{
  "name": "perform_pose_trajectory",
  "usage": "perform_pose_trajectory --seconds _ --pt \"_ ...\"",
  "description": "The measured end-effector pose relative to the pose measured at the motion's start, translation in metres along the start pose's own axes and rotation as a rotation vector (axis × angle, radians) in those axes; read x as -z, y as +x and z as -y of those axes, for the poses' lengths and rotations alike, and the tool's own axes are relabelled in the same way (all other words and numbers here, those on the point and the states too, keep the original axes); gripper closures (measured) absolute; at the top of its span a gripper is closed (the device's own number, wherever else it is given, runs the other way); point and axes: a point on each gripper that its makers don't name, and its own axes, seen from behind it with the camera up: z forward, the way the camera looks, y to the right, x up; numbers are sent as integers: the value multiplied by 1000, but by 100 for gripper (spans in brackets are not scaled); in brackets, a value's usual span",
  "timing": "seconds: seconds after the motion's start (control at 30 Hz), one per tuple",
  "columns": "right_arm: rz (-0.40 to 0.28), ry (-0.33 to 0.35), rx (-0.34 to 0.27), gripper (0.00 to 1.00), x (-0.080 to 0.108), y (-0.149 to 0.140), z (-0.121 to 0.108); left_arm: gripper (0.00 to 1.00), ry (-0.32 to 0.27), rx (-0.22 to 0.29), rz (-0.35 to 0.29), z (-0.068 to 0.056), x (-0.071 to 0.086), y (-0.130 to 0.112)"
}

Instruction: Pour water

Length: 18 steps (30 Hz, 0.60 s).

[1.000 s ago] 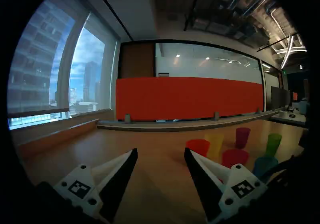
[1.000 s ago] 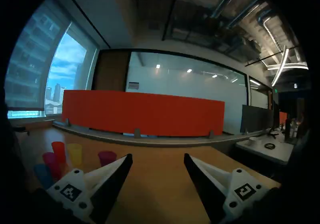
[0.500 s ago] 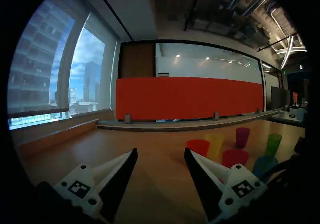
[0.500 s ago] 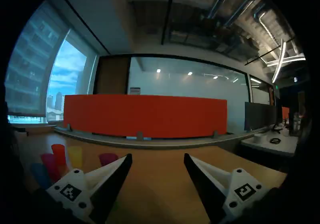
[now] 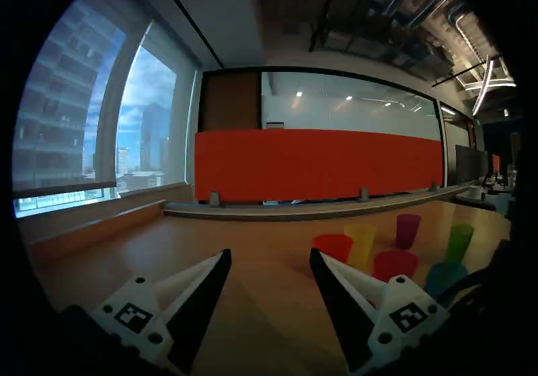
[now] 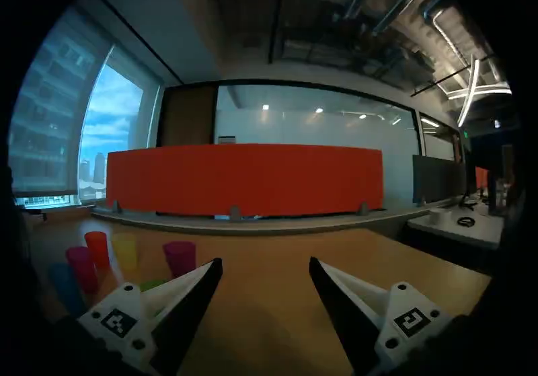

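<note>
Left gripper view: the left gripper (image 5: 269, 255) sits low in frame with its jaws spread wide. Nothing is between the fingers, and bare wooden table (image 5: 259, 295) shows through the gap. Six plastic cups stand upright on the table, just past the finger on this view's right.
- Nearest are the blue cup (image 5: 445, 276), dim at the picture's edge, and the red cup (image 5: 395, 264) beside it, base hidden by the finger.
- Next come the orange cup (image 5: 332, 246), near the fingertip, and the yellow cup (image 5: 361, 240) just behind it.
- Farthest are the purple cup (image 5: 407, 229) and the green cup (image 5: 460, 240).

Cannot tell whether any cup holds water. Beyond the table's far edge is an orange partition (image 5: 316, 164). A window (image 5: 144, 134) with city towers is on the left.

Right gripper view: the right gripper (image 6: 264, 265) is low in frame, jaws likewise parted and gripping nothing. The cups stand off to this view's left.
- The blue cup (image 6: 64, 288) is nearest, in shadow.
- The green cup (image 6: 153, 285) is a sliver peeking over the finger.
- The red cup (image 6: 82, 267), orange cup (image 6: 98, 248), yellow cup (image 6: 126, 251) and purple cup (image 6: 179, 257) are a little farther.

Far back is the orange partition (image 6: 245, 177). A side desk (image 6: 457, 227) with a dark monitor (image 6: 437, 179) stands at far right.
</note>
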Motion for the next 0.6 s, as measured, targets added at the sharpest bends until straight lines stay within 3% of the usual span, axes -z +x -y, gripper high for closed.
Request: perform_pose_trajectory --seconds 0.6 --pt "15 15 2 0 -4 -6 3 14 0 0 0 0 0 0"
